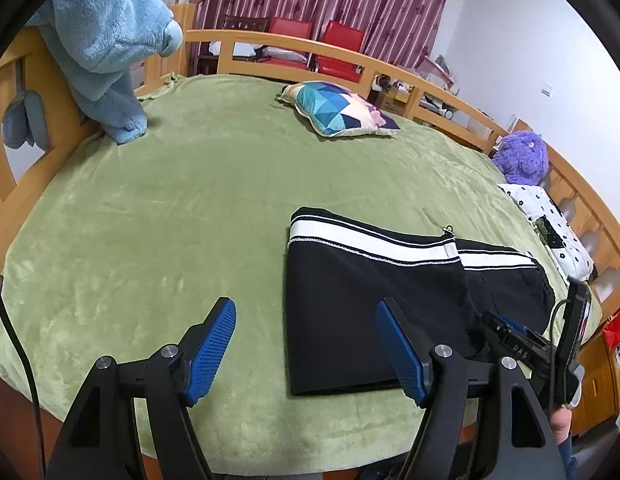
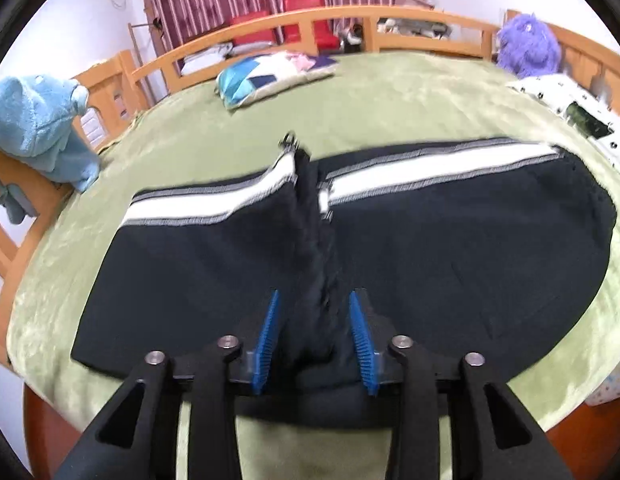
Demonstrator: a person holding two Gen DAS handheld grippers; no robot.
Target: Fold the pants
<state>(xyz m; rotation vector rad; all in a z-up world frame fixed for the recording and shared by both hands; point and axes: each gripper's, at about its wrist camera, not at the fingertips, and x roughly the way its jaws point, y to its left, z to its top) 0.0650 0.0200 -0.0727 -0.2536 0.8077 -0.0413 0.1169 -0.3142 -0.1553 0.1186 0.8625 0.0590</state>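
Currently, my readout from the two wrist cameras:

Pants: the black pants (image 1: 374,300) with a white side stripe lie flat on the green blanket (image 1: 170,208), near the bed's front edge, folded so one layer overlaps the other; a zipper pull (image 1: 448,232) sticks up at the fold line.

Left gripper: my left gripper (image 1: 306,350) hangs with its blue pads spread wide and nothing between them. Its left finger is over bare blanket; its right finger is over the pants' near left corner. I cannot tell whether either pad touches fabric.

Right gripper: my right gripper (image 2: 316,342) sits at the pants' near edge, right where the two halves meet. A raised ridge of black cloth (image 2: 316,264) runs up between its fingers. The pads stand partly apart on either side of that ridge; I cannot tell whether they actually press it.

Pants in the right view: the pants (image 2: 470,248) spread to both sides of that gripper, stripe along the far edge; this view is motion-blurred.

Surroundings: a patterned pillow (image 1: 338,110) lies farther up the bed, a purple plush (image 1: 522,156) at the right rail, and a blue towel (image 1: 106,40) drapes over the left bed frame.
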